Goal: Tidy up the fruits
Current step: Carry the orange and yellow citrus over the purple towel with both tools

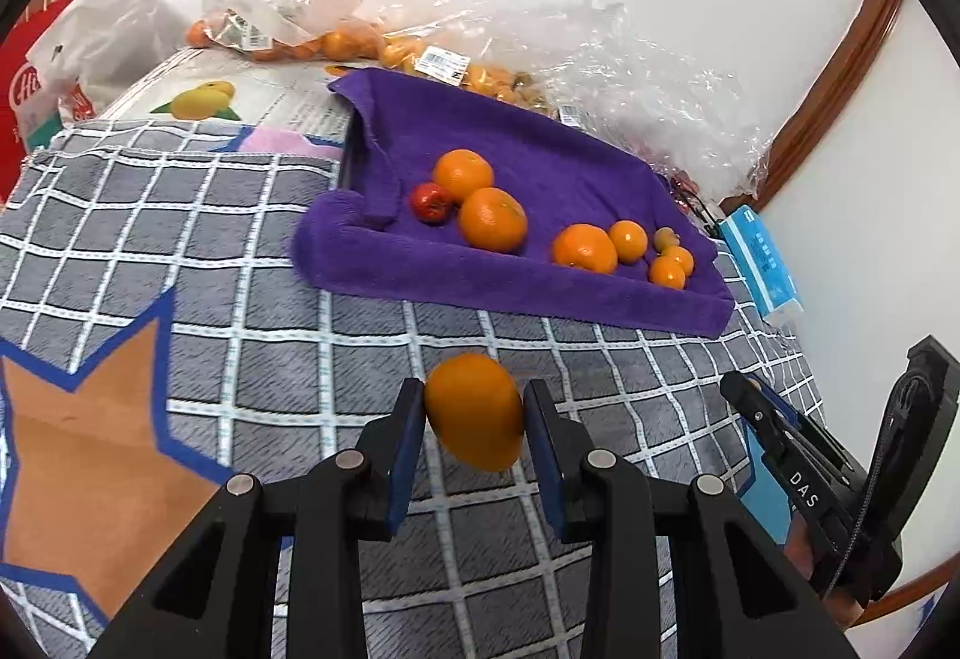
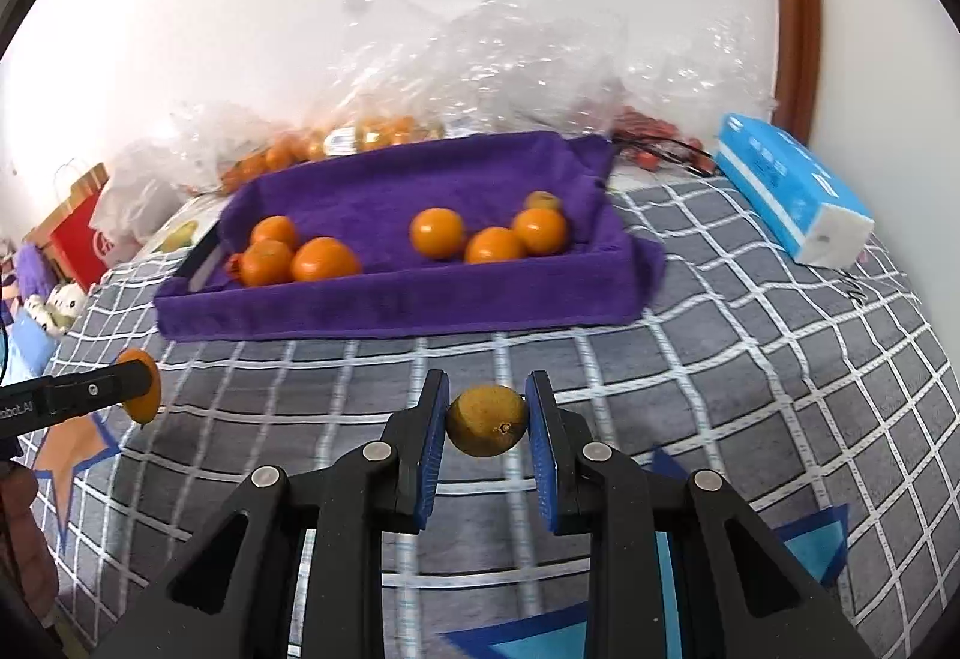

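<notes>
Left gripper (image 1: 474, 410): jaws clamped on an orange (image 1: 475, 410), pads pressing its two sides at about the widest part; the fruit is carried clear of the checked bedspread (image 1: 240, 371).
Right gripper (image 2: 487, 419): jaws clamped on a small yellowish fruit (image 2: 487, 421), stem scar facing the camera, likewise held above the bedspread.
Destination: purple towel-lined tray (image 1: 510, 293) just ahead of both grippers; it holds two groups, larger oranges with a small red fruit (image 1: 429, 201) to the left, smaller oranges (image 1: 628, 240) to the right.
Unsorted stock: clear plastic bags of fruit (image 1: 384, 44) behind the tray, against the wall.
Nearby item: blue tissue pack (image 2: 792, 194) beside the tray's right end.
Handling, orange: judged light, round, firm rind over soft flesh; smooth skin may roll or slip if gripped off-centre. Hold across the middle, moderate pressure only.
Handling, small fruit: judged lighter and more easily bruised; the grip sits near its middle, which appears sound.
Release: the towel's pile should cushion and check rolling; set each fruit down low among its own size group.
Risk: fruit already in the tray sits close together; a dropped piece could knock neighbours.
</notes>
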`<action>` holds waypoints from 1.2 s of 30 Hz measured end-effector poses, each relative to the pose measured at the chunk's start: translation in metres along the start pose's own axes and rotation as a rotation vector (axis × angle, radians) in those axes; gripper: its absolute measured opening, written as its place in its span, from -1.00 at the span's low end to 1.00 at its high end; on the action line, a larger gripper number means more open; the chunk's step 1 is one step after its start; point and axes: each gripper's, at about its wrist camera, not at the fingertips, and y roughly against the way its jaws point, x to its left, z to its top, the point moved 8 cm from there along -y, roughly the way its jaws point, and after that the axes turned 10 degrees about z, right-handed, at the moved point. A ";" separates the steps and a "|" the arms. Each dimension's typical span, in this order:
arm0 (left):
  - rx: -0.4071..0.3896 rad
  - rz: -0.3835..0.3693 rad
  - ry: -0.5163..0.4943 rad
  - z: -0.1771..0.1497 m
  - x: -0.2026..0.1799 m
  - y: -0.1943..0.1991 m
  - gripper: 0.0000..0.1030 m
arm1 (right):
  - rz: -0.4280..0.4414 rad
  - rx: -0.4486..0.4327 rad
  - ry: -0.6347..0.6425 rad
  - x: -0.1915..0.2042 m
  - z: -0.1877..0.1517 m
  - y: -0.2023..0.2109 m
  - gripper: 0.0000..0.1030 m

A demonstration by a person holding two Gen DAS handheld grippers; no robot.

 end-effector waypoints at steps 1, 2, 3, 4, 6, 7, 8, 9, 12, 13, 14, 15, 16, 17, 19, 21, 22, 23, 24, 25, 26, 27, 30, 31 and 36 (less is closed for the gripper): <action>-0.001 0.002 0.001 0.000 0.001 0.001 -0.38 | 0.009 0.003 0.002 0.005 0.001 0.000 -0.49; -0.003 0.005 0.003 0.000 0.004 0.002 -0.38 | 0.015 0.006 0.004 0.008 0.001 -0.001 -0.49; -0.004 0.007 0.006 0.000 0.006 0.003 -0.38 | 0.019 0.008 0.008 0.013 0.002 -0.001 -0.49; -0.003 0.008 0.007 0.000 0.006 0.003 -0.38 | 0.020 0.010 0.015 0.017 0.002 -0.001 -0.49; -0.002 0.006 0.011 -0.001 0.009 0.003 -0.38 | 0.016 0.014 0.024 0.022 0.002 -0.002 -0.49; -0.002 0.003 0.013 -0.001 0.010 0.004 -0.38 | 0.016 0.018 0.030 0.025 0.003 -0.002 -0.49; -0.003 0.003 0.017 -0.001 0.012 0.004 -0.38 | 0.015 0.019 0.033 0.027 0.002 -0.002 -0.49; -0.005 0.004 0.017 0.000 0.013 0.005 -0.38 | 0.013 0.022 0.039 0.029 0.003 -0.002 -0.49; -0.017 0.012 0.020 0.002 0.016 0.007 -0.38 | 0.023 0.023 0.029 0.034 0.004 0.000 -0.49; -0.019 0.010 0.021 0.003 0.016 0.008 -0.38 | 0.031 0.018 0.027 0.037 0.006 0.002 -0.49; -0.023 0.004 0.024 0.004 0.017 0.009 -0.38 | 0.032 0.015 0.028 0.038 0.007 0.004 -0.49; -0.026 0.001 0.027 0.006 0.018 0.010 -0.38 | 0.031 0.011 0.033 0.040 0.010 0.005 -0.49; -0.028 0.000 0.029 0.007 0.019 0.011 -0.38 | 0.029 0.005 0.039 0.041 0.012 0.007 -0.49; -0.031 -0.002 0.029 0.009 0.019 0.013 -0.38 | 0.026 0.000 0.045 0.043 0.015 0.008 -0.49; -0.043 -0.003 0.027 0.013 0.020 0.015 -0.38 | 0.025 -0.005 0.047 0.044 0.019 0.010 -0.49; -0.056 -0.003 0.026 0.018 0.022 0.018 -0.38 | 0.032 -0.008 0.041 0.044 0.022 0.010 -0.49; -0.062 -0.003 0.026 0.021 0.023 0.019 -0.38 | 0.036 -0.010 0.038 0.044 0.024 0.010 -0.49; -0.064 -0.003 0.027 0.023 0.024 0.020 -0.38 | 0.036 -0.012 0.035 0.043 0.025 0.010 -0.49; -0.066 -0.002 0.027 0.026 0.025 0.021 -0.38 | 0.034 -0.013 0.034 0.043 0.026 0.010 -0.49; -0.067 -0.002 0.026 0.027 0.025 0.021 -0.38 | 0.030 -0.013 0.033 0.042 0.028 0.009 -0.49; -0.071 -0.005 0.023 0.029 0.024 0.021 -0.38 | 0.023 -0.013 0.032 0.040 0.030 0.009 -0.49; -0.077 -0.006 0.018 0.033 0.024 0.021 -0.38 | 0.018 -0.013 0.030 0.040 0.031 0.009 -0.49; -0.089 -0.002 0.010 0.043 0.021 0.022 -0.38 | 0.018 -0.024 0.025 0.038 0.040 0.009 -0.49; -0.095 -0.003 0.006 0.046 0.020 0.022 -0.38 | 0.012 -0.030 0.027 0.037 0.044 0.010 -0.49; -0.148 0.005 -0.040 0.069 0.006 0.027 -0.38 | -0.006 -0.056 0.044 0.033 0.061 0.008 -0.49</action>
